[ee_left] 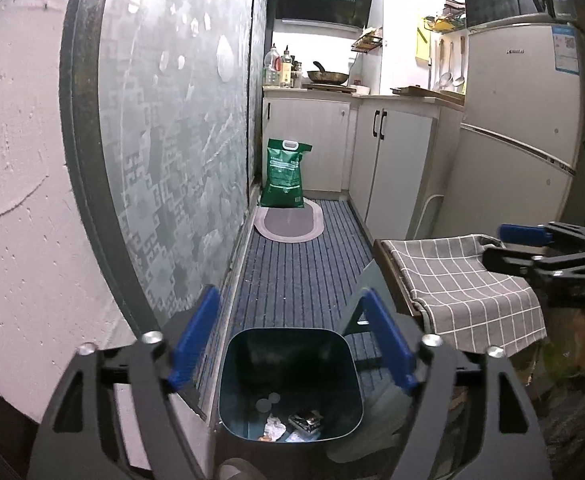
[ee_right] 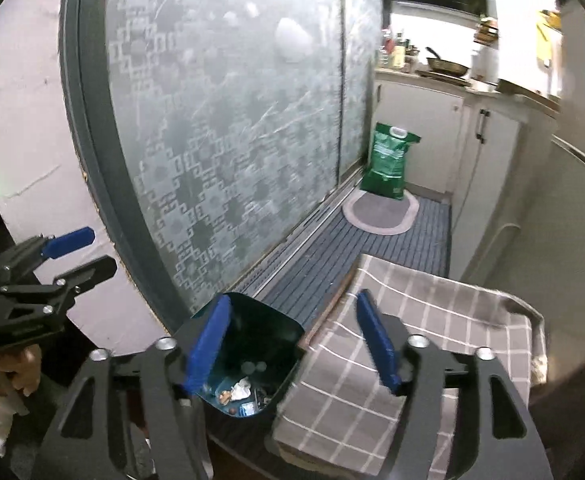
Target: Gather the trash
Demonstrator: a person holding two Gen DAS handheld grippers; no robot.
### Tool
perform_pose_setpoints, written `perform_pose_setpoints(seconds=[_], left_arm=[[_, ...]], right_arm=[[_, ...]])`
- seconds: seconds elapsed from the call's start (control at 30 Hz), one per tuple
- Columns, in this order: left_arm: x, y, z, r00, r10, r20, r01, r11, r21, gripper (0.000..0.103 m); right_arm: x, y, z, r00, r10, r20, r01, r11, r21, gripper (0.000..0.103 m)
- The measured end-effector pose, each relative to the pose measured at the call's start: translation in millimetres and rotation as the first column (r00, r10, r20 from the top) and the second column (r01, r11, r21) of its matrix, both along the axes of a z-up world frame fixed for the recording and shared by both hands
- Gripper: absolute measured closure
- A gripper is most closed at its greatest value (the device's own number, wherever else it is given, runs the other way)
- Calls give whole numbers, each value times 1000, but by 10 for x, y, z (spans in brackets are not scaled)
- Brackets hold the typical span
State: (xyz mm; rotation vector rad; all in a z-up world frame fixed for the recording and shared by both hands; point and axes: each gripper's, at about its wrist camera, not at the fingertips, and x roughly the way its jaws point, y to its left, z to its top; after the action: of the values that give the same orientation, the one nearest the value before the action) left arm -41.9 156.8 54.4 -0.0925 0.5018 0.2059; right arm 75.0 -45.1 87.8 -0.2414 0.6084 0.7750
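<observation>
Dark teal plastic forms the trash bin [ee_left: 290, 384], which stands on the striped floor mat [ee_left: 304, 264] beside the frosted sliding door [ee_left: 172, 128], with crumpled wrappers [ee_left: 288, 426] lying at its bottom. The left gripper [ee_left: 290, 354] hangs above it, fingers spread and empty. The right gripper [ee_right: 292, 344], likewise spread and empty, hovers between the bin and a table under a grey checked cloth [ee_right: 432, 320].

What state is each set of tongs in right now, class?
Left tongs: open, holding nothing, above the trash bin.
Right tongs: open, holding nothing, over the bin's edge and the checked cloth.
</observation>
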Motion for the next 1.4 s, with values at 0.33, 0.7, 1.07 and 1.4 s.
perform_pose_setpoints(seconds=[0.33, 0.7, 1.07, 1.4], left_arm=[[37, -216, -33, 1000, -12, 25, 12, 1000, 5, 3], [34, -340, -86, 1000, 7, 20, -7, 1000, -4, 3], [74, -359, -153, 1000, 17, -3, -17, 1000, 13, 3], [71, -334, -165, 999, 40, -3, -40, 999, 4, 3]], right_arm=[[-68, -532, -13, 992, -99, 81, 97, 995, 31, 3], [-95, -681, -107, 989, -125, 77, 124, 992, 27, 3], [-75, -705, -136, 989, -129, 78, 127, 991, 33, 3], [-49, -688, -169, 991, -113, 70, 112, 994, 21, 3]])
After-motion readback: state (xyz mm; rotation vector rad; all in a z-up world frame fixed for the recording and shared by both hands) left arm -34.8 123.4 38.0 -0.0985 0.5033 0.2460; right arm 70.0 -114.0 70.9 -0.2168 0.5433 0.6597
